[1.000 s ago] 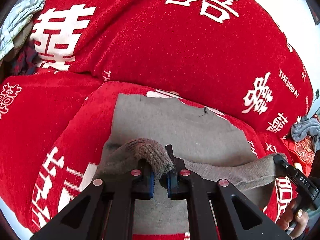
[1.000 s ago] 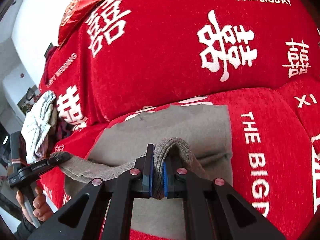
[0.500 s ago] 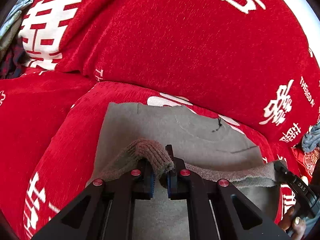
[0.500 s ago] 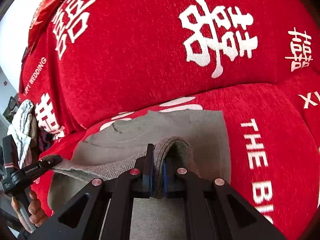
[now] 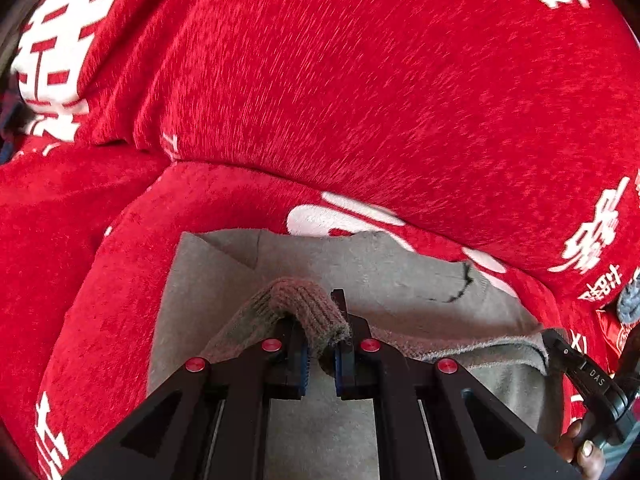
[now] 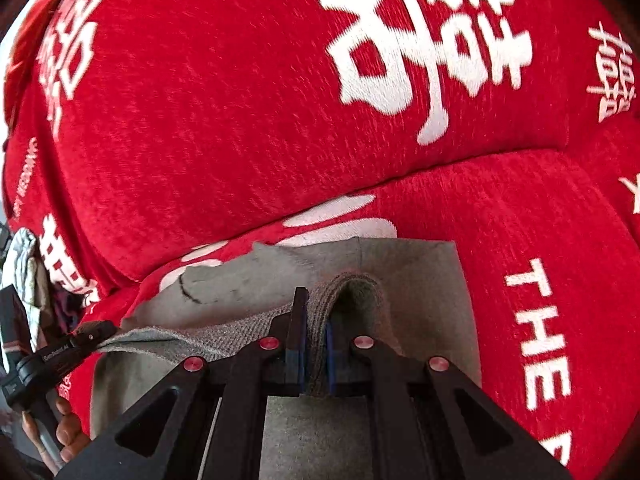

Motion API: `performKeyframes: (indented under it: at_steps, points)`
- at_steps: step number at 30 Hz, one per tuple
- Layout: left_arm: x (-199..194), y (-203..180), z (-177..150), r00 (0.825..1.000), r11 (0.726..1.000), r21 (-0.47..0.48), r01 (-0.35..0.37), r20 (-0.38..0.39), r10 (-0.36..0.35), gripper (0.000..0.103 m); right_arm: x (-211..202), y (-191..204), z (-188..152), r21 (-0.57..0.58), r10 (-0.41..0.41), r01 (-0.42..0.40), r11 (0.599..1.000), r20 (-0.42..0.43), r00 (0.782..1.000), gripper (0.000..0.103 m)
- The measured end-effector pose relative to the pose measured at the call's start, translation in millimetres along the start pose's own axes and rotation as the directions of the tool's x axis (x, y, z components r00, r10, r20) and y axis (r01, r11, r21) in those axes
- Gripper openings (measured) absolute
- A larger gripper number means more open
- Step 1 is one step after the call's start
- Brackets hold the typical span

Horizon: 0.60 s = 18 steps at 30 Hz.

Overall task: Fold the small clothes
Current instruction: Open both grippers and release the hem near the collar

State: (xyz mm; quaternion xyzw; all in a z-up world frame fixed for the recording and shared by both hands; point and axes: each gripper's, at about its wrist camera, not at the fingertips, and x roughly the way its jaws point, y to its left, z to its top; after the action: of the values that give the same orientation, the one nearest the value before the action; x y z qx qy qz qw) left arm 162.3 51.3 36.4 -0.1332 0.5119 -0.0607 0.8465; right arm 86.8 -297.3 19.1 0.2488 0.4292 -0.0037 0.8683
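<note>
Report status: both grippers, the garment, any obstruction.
Left gripper shut on grey knit garment. Right gripper shut on same hem. Garment half-flat on red sofa seat. Nothing in the way.

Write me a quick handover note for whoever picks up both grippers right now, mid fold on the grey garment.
Left gripper: shut on the near edge of the grey garment, at its left end.
Right gripper: shut on the same edge, at its right end.
Garment: spread on the red sofa seat, the far part lying flat, the gripped edge lifted and stretched between the two grippers, above the flat part.
Done: edge picked up at both ends and held over the flat layer.
Left: lay the edge down toward the far side, release, then probably fold again; how many folds came before cannot be told.
</note>
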Motion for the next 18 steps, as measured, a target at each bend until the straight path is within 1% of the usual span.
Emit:
performKeyframes:
  at_steps: [3, 5, 7, 8, 9, 10, 11, 12, 13, 14, 16, 17, 18]
  points:
    - [16.9, 7.2, 4.3, 0.999, 0.999, -0.039, -0.013, -0.042, 0.011, 0.011, 13.4, -4.1, 3.7, 0.017, 0.001, 0.0, 1.0, -0.02, 1.0, 0.008]
    - [26.2, 12.4, 3.3, 0.998, 0.998, -0.058, -0.003, -0.07, -0.001, 0.011, 21.3, -7.7, 3.3, 0.036, 0.003, -0.002, 0.999, -0.034, 0.999, 0.009]
    - [33.2, 16.9, 2.3, 0.995, 0.997, -0.072, 0.026, -0.095, -0.033, 0.026, 26.8, -10.5, 1.5, 0.044, 0.0, 0.002, 0.999, -0.045, 0.999, 0.011]
    - [32.6, 18.4, 2.5, 0.994, 0.995, -0.078, 0.058, -0.091, -0.065, 0.03, 28.4, -11.7, 1.2, 0.047, 0.0, 0.002, 0.999, -0.046, 0.999, 0.011]
    - [30.8, 19.0, 3.1, 0.993, 0.994, -0.081, 0.071, -0.086, -0.078, 0.037, 28.7, -13.5, 1.1, 0.054, 0.006, -0.004, 0.999, -0.045, 0.999, 0.011]
    - [28.7, 19.2, 4.6, 0.993, 0.993, -0.084, 0.079, -0.08, -0.086, 0.059, 26.9, -15.4, 1.3, 0.065, 0.016, -0.014, 0.998, -0.038, 0.999, 0.012]
    - [24.6, 19.5, 6.5, 0.994, 0.993, -0.09, 0.083, -0.068, -0.089, 0.075, 24.2, -16.2, 1.6, 0.072, 0.021, -0.018, 0.997, -0.029, 0.999, 0.014]
    - [18.2, 20.9, 8.2, 0.996, 0.992, -0.103, 0.073, -0.044, -0.078, 0.1, 21.2, -16.3, 1.8, 0.075, 0.019, -0.018, 0.997, -0.019, 1.0, 0.017]
    - [10.7, 23.0, 8.7, 0.998, 0.991, -0.12, 0.067, -0.002, -0.068, 0.102, 16.9, -16.2, 2.1, 0.078, 0.015, -0.014, 0.997, -0.005, 1.0, 0.025]
    - [2.5, 25.3, 9.3, 0.998, 0.989, -0.136, 0.054, 0.036, -0.049, 0.102, 11.9, -15.5, 2.3, 0.078, 0.001, -0.002, 0.997, 0.015, 1.0, 0.044]
    - [-1.2, 28.1, 11.0, 0.996, 0.986, -0.143, 0.084, 0.024, -0.081, 0.102, -0.7, -10.5, 2.5, 0.057, -0.04, 0.037, 0.998, 0.064, 0.997, 0.064]
    - [-2.7, 29.3, 8.9, 0.996, 0.985, -0.148, 0.093, 0.022, -0.09, 0.102, -7.6, -7.3, 2.2, 0.041, -0.054, 0.05, 0.998, 0.095, 0.994, 0.066]
    - [-2.9, 27.8, 5.6, 0.997, 0.987, -0.138, 0.078, 0.021, -0.075, 0.102, -15.8, -1.7, 0.9, 0.016, -0.064, 0.063, 0.998, 0.131, 0.989, 0.066]
